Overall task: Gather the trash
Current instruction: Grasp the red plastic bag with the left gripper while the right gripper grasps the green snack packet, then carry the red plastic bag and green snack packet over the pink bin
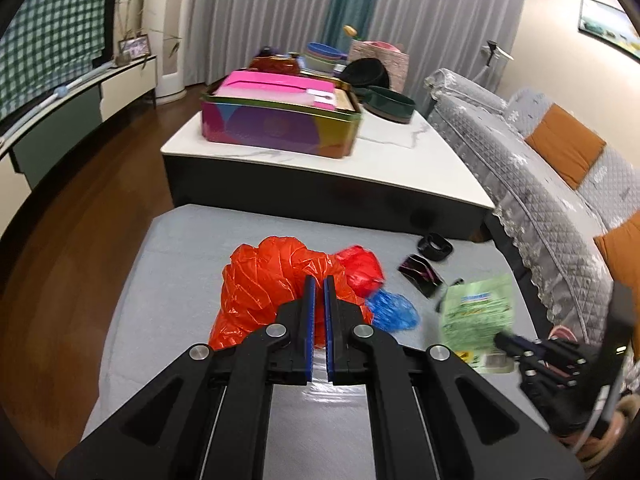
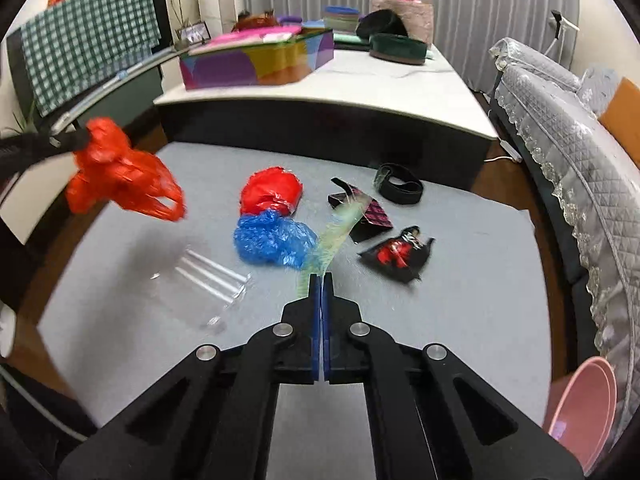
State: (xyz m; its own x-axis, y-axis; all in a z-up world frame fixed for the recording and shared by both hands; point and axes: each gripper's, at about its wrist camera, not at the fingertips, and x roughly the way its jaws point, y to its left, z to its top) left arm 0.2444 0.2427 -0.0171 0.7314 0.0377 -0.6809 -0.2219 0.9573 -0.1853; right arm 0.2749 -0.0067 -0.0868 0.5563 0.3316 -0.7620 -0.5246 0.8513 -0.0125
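My left gripper [image 1: 319, 280] is shut on an orange plastic bag [image 1: 264, 284] and holds it above the grey mat [image 1: 180, 248]; the bag also shows in the right wrist view [image 2: 120, 172], hanging at the left. My right gripper [image 2: 321, 278] is shut on a green wrapper [image 2: 340, 228], seen edge-on; in the left wrist view the wrapper [image 1: 476, 312] is held up at the right. On the mat lie a red bag [image 2: 272, 192], a blue bag [image 2: 272, 240], a clear plastic piece [image 2: 212, 276], and black wrappers [image 2: 400, 254].
A low white table [image 2: 360, 88] behind the mat carries a colourful tin box [image 2: 256, 60] and bowls. A grey quilted sofa [image 2: 580, 140] runs along the right. A pink basin [image 2: 584, 400] sits at the lower right. A black strap loop [image 2: 398, 186] lies on the mat.
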